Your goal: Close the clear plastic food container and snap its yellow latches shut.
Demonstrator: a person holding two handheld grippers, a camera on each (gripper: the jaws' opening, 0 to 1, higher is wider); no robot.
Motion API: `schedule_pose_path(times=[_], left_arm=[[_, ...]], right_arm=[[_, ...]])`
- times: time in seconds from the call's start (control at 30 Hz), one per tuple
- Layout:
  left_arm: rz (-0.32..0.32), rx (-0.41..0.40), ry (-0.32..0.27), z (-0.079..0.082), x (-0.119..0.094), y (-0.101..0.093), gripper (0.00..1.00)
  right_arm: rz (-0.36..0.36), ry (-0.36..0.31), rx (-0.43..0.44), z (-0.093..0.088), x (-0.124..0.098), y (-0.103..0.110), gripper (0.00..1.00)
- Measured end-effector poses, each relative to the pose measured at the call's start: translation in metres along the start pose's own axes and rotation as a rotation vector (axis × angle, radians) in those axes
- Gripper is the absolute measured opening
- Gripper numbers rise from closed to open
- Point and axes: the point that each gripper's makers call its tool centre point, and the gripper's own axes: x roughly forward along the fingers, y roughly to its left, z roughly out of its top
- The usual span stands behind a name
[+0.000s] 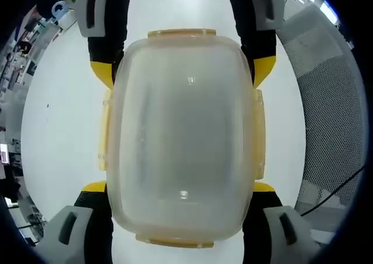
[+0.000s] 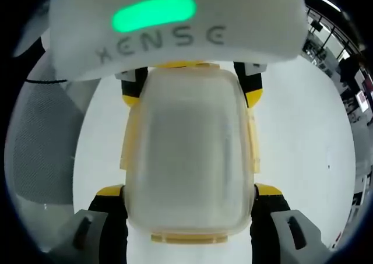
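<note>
Clear container (image 1: 182,141) between both tongs, left gripper (image 1: 180,188) and right gripper (image 2: 189,191) each clamped on its sides

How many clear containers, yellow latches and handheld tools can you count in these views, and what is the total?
Clear container: 1
Yellow latches: 4, one on each side of the lid
Tools: 2, the left tool and the right tool
Total: 7
</note>
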Motion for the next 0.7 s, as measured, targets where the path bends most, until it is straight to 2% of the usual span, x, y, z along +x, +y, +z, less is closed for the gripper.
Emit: schedule_pose_path(times=[0.7], left_arm=[[-0.001,0.012,0.005,0.0,0.002,0.025,0.95]], right_arm=[[-0.004,-0.001,0.01,-0.002,0.0,-0.024,0.88]])
